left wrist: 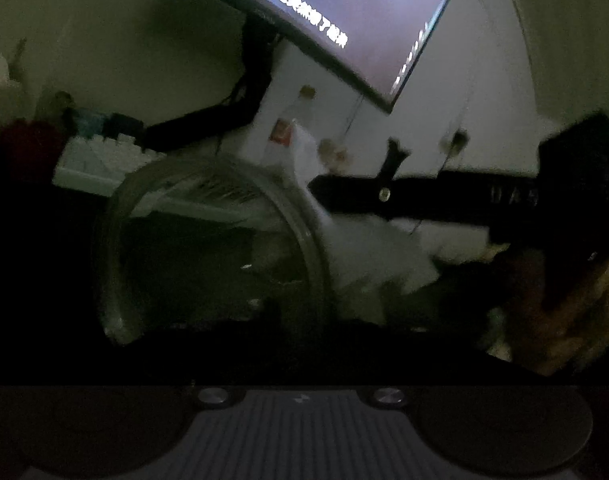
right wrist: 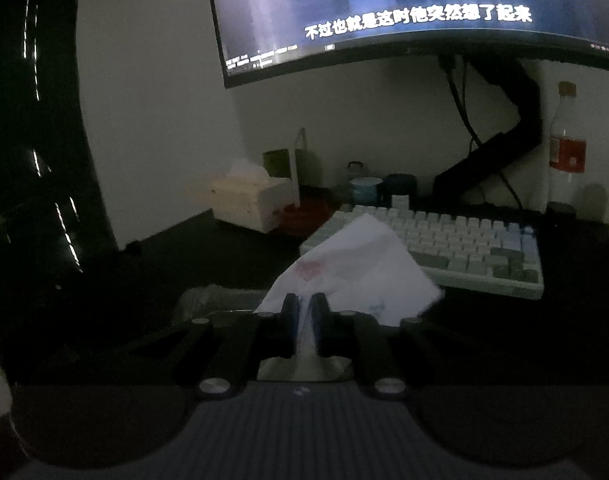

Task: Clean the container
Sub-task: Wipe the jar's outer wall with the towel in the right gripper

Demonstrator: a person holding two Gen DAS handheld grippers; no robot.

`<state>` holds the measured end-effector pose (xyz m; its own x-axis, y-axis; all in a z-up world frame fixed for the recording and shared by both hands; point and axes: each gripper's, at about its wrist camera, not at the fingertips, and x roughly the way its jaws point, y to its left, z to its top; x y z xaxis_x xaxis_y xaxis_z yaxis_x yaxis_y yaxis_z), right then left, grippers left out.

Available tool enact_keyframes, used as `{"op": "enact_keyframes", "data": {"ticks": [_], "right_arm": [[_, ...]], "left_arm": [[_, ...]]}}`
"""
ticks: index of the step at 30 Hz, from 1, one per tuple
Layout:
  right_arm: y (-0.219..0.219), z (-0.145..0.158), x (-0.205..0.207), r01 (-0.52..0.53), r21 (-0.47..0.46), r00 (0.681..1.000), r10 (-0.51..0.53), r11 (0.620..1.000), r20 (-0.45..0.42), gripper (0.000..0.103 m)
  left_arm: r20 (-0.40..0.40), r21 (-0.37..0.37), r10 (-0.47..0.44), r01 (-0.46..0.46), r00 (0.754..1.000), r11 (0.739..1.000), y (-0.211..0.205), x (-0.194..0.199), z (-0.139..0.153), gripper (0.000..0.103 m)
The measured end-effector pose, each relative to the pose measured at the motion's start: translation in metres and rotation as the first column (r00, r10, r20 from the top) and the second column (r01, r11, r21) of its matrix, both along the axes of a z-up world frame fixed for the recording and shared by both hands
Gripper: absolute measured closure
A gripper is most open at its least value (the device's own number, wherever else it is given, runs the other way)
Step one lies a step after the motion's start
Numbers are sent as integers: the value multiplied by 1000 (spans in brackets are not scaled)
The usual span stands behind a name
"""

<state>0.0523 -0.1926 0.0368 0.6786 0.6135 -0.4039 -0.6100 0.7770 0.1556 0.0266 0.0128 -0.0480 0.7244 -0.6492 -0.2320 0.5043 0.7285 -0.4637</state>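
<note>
A clear round container is tilted on its side close in front of the left wrist camera, its mouth facing right. My left gripper is almost lost in the dark below it. The jaws look shut on the near part of the container's wall. My right gripper is shut on a crumpled white tissue with a pink stain. In the left wrist view it reaches in from the right as a black bar, and the tissue lies against the container's mouth. The container shows faintly, low and left of the tissue.
The desk is dark. A white and grey keyboard lies behind the tissue, under a lit monitor on a black arm. A tissue box, cups and a red-labelled bottle stand at the back. A hand holds the right gripper.
</note>
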Motion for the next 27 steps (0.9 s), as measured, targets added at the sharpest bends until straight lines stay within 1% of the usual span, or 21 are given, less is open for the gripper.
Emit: {"op": "enact_keyframes", "data": {"ticks": [2,4,6,7,8,9,10,11,12,13,14,15,16,17,18,19,20,21,24,27], "right_arm": [[-7,3,-4,14,23,1000,-14,1000,7,97],[-15,6,-9,22,48,1000,-23,999,13,97],[-23,8,-14,24,73,1000,-25,997,11,97],[-25,9,-16,26,78,1000,-27,997,11,97],[-27,9,-17,27,82,1000,-28,996,10,97],[-29,9,-18,28,85,1000,-29,996,9,97],[-30,8,-18,28,84,1000,-29,996,5,97],[-30,7,-18,29,79,1000,-29,996,-1,97],[-30,5,-16,30,73,1000,-30,997,-7,97],[-29,3,-15,33,63,999,-32,997,-14,97],[-28,0,-12,34,54,999,-33,998,-21,97],[-27,-2,-10,32,46,999,-31,998,-28,97],[-25,-4,-8,33,42,999,-32,999,-32,97],[-24,-5,-7,34,41,999,-33,999,-30,96],[-22,-4,-7,34,35,999,-33,999,-25,96],[-19,-4,-8,27,31,999,-27,999,-23,96],[-17,-3,-10,14,31,1000,-13,999,-22,96],[-14,-2,-12,-1,30,1000,2,1000,-20,96],[-4,0,-22,-71,11,997,71,997,0,96],[3,2,-25,-127,-7,992,127,992,3,96]], "left_arm": [[-6,-83,-19,19,1000,996,6,-2,5,98],[-28,-163,-24,19,999,986,13,-2,9,100],[-59,-201,-11,-1,998,980,18,0,13,100],[-71,-203,-13,-2,997,979,19,1,14,100],[-65,-192,-19,6,998,981,19,2,14,99],[-46,-166,-23,15,999,986,18,1,14,97],[-22,-128,-23,20,1000,992,15,-2,14,95],[-2,-75,-35,34,999,997,9,-4,15,92],[8,-19,-65,65,998,998,3,-6,16,91],[9,43,-113,113,994,993,-5,-8,17,91],[15,113,-136,134,991,985,-14,-11,19,80],[24,184,-148,141,989,973,-22,-14,20,79],[28,231,-150,139,988,963,-28,-16,20,79],[30,269,-147,134,989,954,-34,-18,19,76],[22,280,-142,131,990,951,-37,-17,17,66],[9,274,-132,124,991,954,-37,-15,14,60],[-4,264,-120,117,993,957,-37,-11,11,51],[-8,252,-109,107,994,962,-35,-9,9,49],[-8,224,-104,103,995,969,-29,-7,6,49],[5,235,-73,69,997,970,-29,-7,5,48]]}}
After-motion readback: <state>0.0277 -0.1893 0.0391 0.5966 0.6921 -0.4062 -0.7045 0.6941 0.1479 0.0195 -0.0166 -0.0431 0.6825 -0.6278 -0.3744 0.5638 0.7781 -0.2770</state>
